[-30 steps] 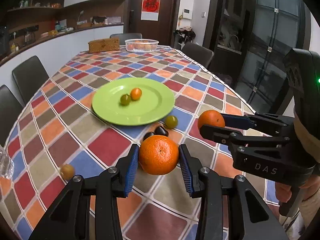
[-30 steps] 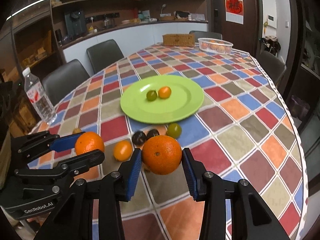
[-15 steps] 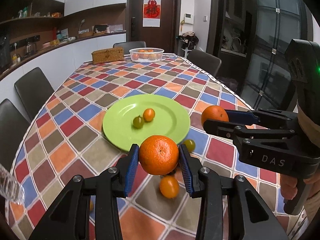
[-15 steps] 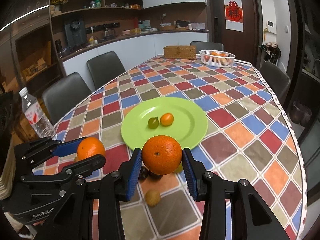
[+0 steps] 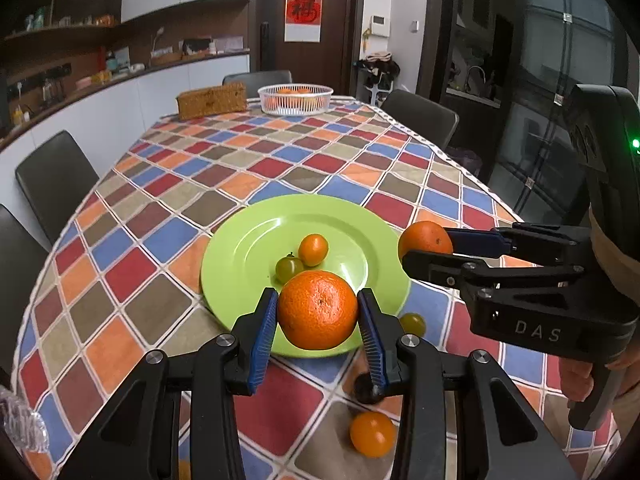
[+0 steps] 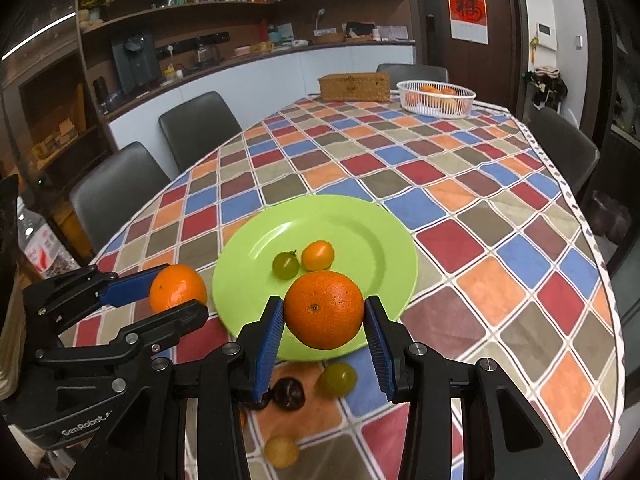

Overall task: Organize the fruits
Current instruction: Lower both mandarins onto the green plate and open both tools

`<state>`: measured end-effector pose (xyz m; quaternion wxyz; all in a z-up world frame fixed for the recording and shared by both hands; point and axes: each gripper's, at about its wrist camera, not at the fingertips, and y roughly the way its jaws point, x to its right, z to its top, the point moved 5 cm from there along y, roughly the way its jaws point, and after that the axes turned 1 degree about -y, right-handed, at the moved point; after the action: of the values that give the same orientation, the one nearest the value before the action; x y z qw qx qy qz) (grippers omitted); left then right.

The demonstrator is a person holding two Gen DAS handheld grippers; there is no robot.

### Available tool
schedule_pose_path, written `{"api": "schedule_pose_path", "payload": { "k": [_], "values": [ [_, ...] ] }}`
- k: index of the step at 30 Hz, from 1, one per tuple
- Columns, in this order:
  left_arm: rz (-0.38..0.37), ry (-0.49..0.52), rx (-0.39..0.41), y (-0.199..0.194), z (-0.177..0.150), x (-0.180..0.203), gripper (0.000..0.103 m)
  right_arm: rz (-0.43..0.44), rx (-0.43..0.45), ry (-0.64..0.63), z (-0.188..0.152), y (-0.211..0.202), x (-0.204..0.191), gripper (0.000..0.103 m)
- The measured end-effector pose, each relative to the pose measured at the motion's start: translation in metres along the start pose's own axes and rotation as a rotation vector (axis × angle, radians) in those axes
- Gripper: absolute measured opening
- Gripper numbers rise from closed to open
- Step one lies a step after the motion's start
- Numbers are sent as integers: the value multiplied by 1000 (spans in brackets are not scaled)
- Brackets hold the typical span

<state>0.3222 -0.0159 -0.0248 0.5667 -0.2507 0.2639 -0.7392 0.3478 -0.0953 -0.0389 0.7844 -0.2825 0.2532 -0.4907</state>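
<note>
My left gripper (image 5: pixel 318 322) is shut on an orange (image 5: pixel 317 310) and holds it above the near rim of the green plate (image 5: pixel 248 248). My right gripper (image 6: pixel 325 322) is shut on a second orange (image 6: pixel 324 310), also above the plate's (image 6: pixel 380 240) near rim. Each gripper shows in the other's view, the right gripper (image 5: pixel 426 246) at right and the left gripper (image 6: pixel 178 292) at left. On the plate lie a green tomato (image 5: pixel 289 267) and a small orange tomato (image 5: pixel 313 249). A white basket (image 5: pixel 295 98) with oranges stands at the table's far end.
Loose small fruits lie on the chequered cloth near the plate: a green one (image 6: pixel 338 378), a dark one (image 6: pixel 289 394), a yellow one (image 6: pixel 282 450) and an orange one (image 5: pixel 372 434). A wicker box (image 6: pixel 354 86) stands by the basket. A water bottle (image 6: pixel 38 240) is at left. Chairs ring the table.
Both grippers, each still holding its orange, have risen and moved forward over the near edge of the plate. The fruits on the table have not moved.
</note>
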Motion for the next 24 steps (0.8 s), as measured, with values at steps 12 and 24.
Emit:
{"api": "schedule_pose_path", "payload": {
  "k": [12, 24],
  "values": [
    [-39, -89, -108, 53, 0, -22, 39, 9, -81, 11, 7, 52, 10, 42],
    [-20, -89, -146, 69, -2, -27, 41, 31, -151, 51, 2, 82, 22, 42]
  ]
}}
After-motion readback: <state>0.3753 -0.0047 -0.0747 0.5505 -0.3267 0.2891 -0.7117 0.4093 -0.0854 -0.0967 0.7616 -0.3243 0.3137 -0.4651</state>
